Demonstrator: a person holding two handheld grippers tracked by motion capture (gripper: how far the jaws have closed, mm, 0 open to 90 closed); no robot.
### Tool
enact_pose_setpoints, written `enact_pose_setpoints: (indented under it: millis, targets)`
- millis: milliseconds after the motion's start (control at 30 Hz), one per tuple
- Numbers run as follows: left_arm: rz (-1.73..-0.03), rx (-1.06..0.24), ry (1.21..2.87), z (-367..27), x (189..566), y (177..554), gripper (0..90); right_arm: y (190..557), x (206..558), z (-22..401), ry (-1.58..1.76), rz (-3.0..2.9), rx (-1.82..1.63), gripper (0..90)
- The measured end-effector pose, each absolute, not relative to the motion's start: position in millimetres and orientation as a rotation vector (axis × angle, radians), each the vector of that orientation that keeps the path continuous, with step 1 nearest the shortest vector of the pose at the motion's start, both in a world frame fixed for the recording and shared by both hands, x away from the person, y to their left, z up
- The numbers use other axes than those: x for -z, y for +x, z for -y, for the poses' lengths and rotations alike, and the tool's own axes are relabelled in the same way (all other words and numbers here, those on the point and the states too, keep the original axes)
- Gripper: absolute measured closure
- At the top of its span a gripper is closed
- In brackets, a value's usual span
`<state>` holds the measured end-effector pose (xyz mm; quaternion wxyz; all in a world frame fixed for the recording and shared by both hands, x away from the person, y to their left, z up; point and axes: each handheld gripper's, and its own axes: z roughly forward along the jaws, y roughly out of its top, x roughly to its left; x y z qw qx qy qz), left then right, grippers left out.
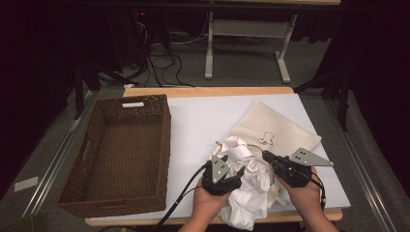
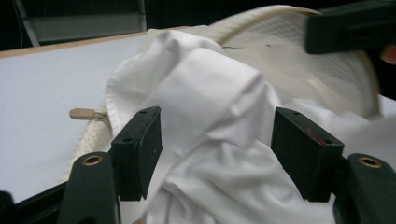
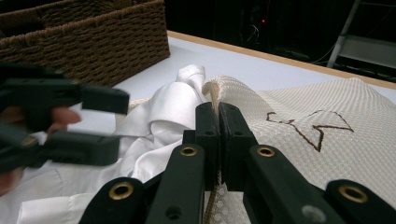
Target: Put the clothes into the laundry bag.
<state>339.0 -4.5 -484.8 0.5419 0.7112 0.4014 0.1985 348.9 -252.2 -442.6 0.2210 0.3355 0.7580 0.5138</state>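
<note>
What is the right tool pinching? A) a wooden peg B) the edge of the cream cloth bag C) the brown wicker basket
B: the right tool has its jaws closed on the rim of the cream woven cloth bag, beside the crumpled white shirt.

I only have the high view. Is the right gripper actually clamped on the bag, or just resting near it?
Observer: Clamped. In the right gripper view the right gripper has its jaws shut on the rim of the cream bag.
Operator: And the left one?
Observer: Open. In the left gripper view the left gripper has its jaws spread on either side of a fold of the white shirt, not yet pinching it.
Operator: Is the shirt inside the bag at all?
Observer: Cannot tell how far. The shirt bunches right at the bag's opening, with most of it lying outside toward the person.
</note>
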Motion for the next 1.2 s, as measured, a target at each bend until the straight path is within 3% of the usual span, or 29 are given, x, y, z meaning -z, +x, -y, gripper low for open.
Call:
enact_pose_setpoints:
  millis: [67,133,233,300,433,533,767,833,967,1100,1200]
  targets:
    - [-0.985,-0.454,1.713,9,487,353,27.9,349,443,252,0.934,-2.097,-1.420,88.5]
    - [-0.988,-0.437,1.724,14,490,361,30.6,349,444,253,0.942,-2.091,-1.422,88.5]
    - [-0.980,-0.447,1.722,20,493,362,60.9,351,444,253,0.938,-2.090,-1.418,88.6]
    - [-0.972,-0.460,1.732,25,492,360,70.8,352,444,253,0.946,-2.093,-1.424,88.6]
    - [-0.968,-0.460,1.762,31,493,361,81.6,354,444,251,0.930,-2.098,-1.424,88.6]
    - [-0.960,-0.454,1.800,43,498,366,83.0,355,443,249,0.937,-2.096,-1.430,88.6]
    - [-0.975,-0.444,1.822,59,509,378,81.6,353,440,248,0.919,-2.087,-1.458,88.6]
    - [-0.960,-0.450,1.782,54,506,375,74.7,352,439,247,0.903,-2.094,-1.456,88.6]
    - [-0.939,-0.513,1.745,32,495,354,51.0,353,441,250,0.912,-2.099,-1.450,88.6]
    - [-0.939,-0.541,1.728,3,487,331,40.4,351,441,251,0.907,-2.097,-1.439,88.6]
    - [-0.957,-0.476,1.735,-10,490,318,34.0,350,441,252,0.912,-2.092,-1.434,88.6]
